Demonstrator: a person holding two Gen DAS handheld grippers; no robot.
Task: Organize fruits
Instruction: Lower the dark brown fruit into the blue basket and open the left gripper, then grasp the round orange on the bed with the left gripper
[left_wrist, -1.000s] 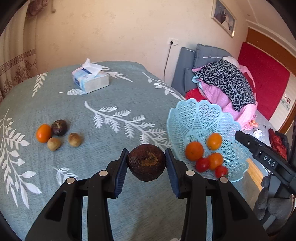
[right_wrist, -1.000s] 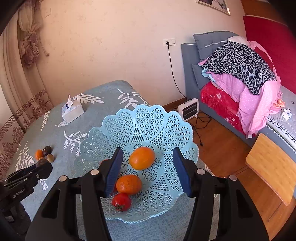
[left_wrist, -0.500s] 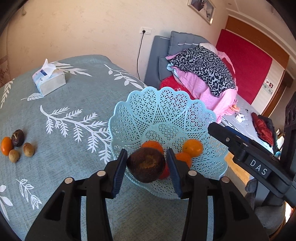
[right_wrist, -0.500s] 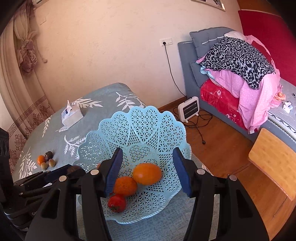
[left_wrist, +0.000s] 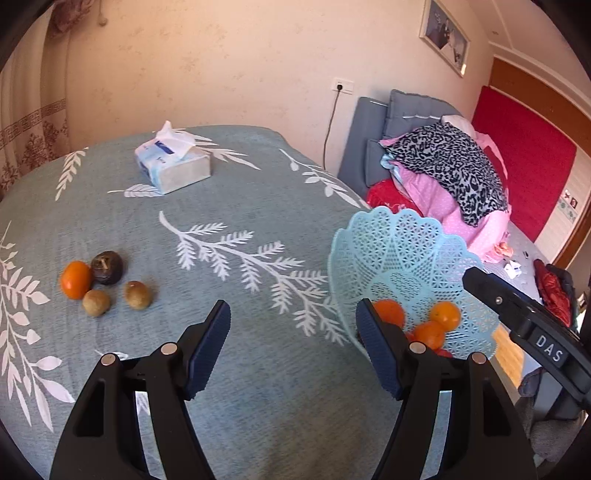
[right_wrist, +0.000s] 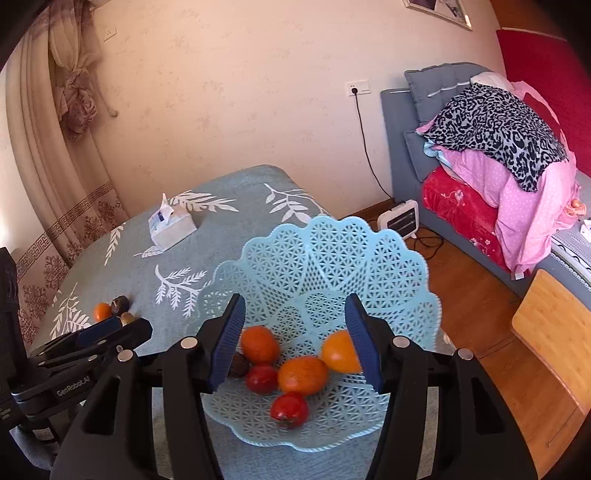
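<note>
Both the left tongs (left_wrist: 293, 325) and right tongs (right_wrist: 295, 325) are gaping wide, holding nothing, near the blue lattice basket (right_wrist: 332, 266) cradling oranges and tomatoes.

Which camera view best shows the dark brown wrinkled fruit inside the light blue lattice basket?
The right wrist view: the dark brown wrinkled fruit lies in the light blue lattice basket, partly behind a finger. In the left wrist view, the left gripper hides it.

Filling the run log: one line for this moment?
left gripper: open | right gripper: open, over basket | table: four fruits left

Bright warm daylight; sharp focus; fisheye-bent, vignetted edges.
</note>
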